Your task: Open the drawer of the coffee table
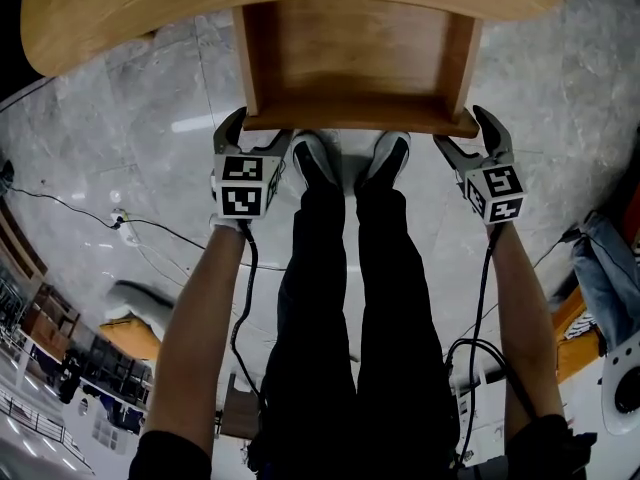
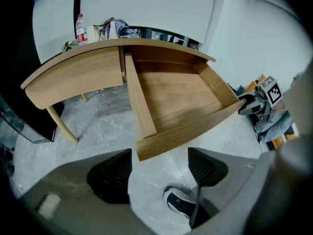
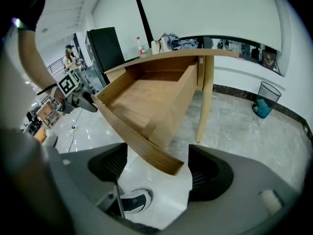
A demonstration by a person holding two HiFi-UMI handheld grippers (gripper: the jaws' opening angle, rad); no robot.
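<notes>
Bright, even indoor light filled your three views. A white glare streak lay on the polished grey stone floor, which darkened softly beneath the curved light-wood coffee table. Wide lenses bowed straight edges and blackened the corners of both gripper views, where your left gripper and right gripper showed blurred.

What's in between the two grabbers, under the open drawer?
The person's two shoes, standing on the grey floor. The head view shows them between the left gripper and the right gripper, just below the drawer front.
</notes>
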